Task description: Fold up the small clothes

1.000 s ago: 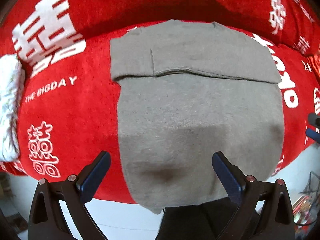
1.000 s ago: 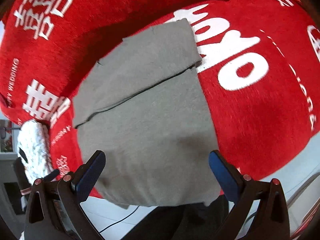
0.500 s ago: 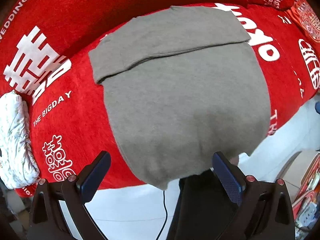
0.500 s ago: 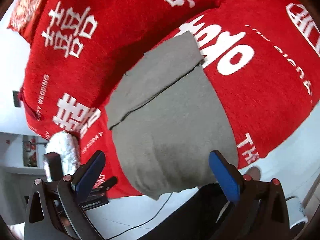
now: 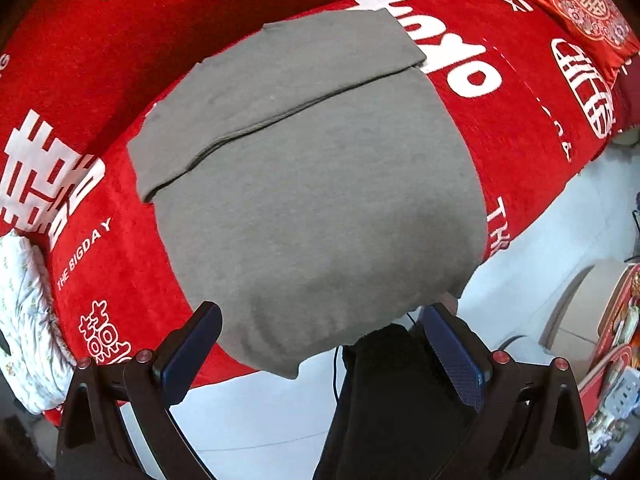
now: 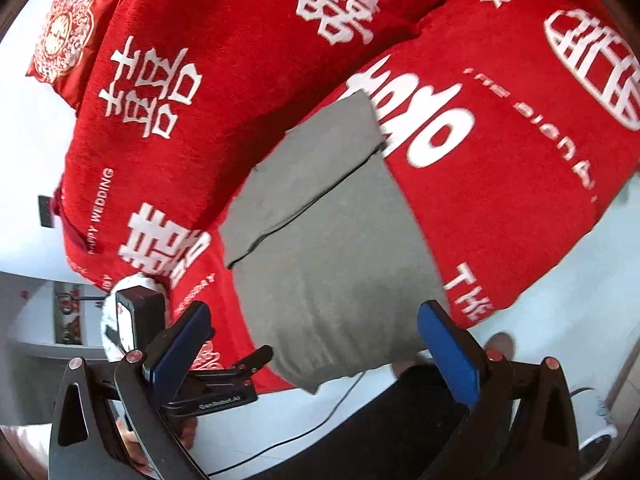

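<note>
The left gripper (image 5: 320, 354) stands with its jaws spread wide, holding nothing; the right gripper (image 6: 316, 356) is likewise wide open and empty. Both hang clear of the grey garment (image 5: 312, 184), which lies flat on the red blanket (image 5: 520, 128), its near hem drooping over the edge at 6 o'clock and a folded flap lying across it toward 12 o'clock. The knit looks soft, light and limp, likely to sag. Best taken at the near hem corners, pinching both layers.
</note>
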Demonstrator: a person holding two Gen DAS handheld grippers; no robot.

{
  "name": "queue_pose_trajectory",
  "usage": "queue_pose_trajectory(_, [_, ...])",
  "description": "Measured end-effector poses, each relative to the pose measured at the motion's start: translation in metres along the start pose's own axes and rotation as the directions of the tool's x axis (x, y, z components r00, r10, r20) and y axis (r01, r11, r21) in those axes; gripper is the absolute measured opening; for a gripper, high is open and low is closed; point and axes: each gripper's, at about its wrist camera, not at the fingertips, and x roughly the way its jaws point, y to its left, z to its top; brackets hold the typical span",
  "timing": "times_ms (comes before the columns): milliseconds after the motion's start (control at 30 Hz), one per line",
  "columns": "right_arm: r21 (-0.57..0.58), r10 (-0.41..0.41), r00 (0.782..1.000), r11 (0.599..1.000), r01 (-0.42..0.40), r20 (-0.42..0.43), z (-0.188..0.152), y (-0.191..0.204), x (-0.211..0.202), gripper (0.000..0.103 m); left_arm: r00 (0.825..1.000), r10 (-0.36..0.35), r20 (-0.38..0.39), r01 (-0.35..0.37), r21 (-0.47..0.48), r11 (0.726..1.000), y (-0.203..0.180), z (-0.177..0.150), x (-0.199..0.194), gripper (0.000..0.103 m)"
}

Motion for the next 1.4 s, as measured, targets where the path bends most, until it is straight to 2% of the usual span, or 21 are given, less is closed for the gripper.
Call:
queue_pose_trajectory(267, [0.020,-0.079,0.995,0.997,0.078,0.057,-0.001,-0.014,-0.027,0.103,1.000,-0.018,-0.008,0.019,0.075,0.997,-0.025,0.010,0.004,0.102])
queue_pose_trajectory(533, [-0.018,-0.101,0.995,0.995,0.101,-0.011,-0.007,-0.007,-0.005,0.103,0.999,-0.052,0.004,0.052,0.054,0.997,-0.019,0.002,0.003,0.102])
queue_pose_trajectory(767, [-0.008,-0.081,0.993,0.997,0.081,-0.086,-0.008,-0.004,0.025,0.103,0.998,-0.055,0.007,0.056,-0.064,0.996,0.015,-0.012,0.012,0.102])
queue_pose_trajectory(967, [-0.022,-0.063,0.986,0.998,0.060,-0.152,-0.011,-0.007,0.052,0.103,0.998,-0.054,0.033,0.059,-0.171,0.984,0.045,-0.029,0.017,0.102])
queue_pose_trajectory(1067, [-0.014,-0.059,0.980,0.998,0.058,-0.191,-0.014,-0.019,0.065,0.103,0.997,-0.056,0.045,0.065,-0.233,0.970,0.058,-0.040,0.021,0.102])
queue_pose_trajectory(1267, [0.076,-0.019,0.959,0.996,0.042,-0.282,-0.021,-0.066,0.097,0.103,0.994,-0.078,0.073,0.099,-0.362,0.927,0.081,-0.061,0.039,0.102])
queue_pose_trajectory(1400, [0.062,-0.053,0.940,0.995,0.078,-0.337,-0.021,-0.091,0.119,0.103,0.991,-0.113,0.073,0.133,-0.416,0.900,0.091,-0.078,0.064,0.102])
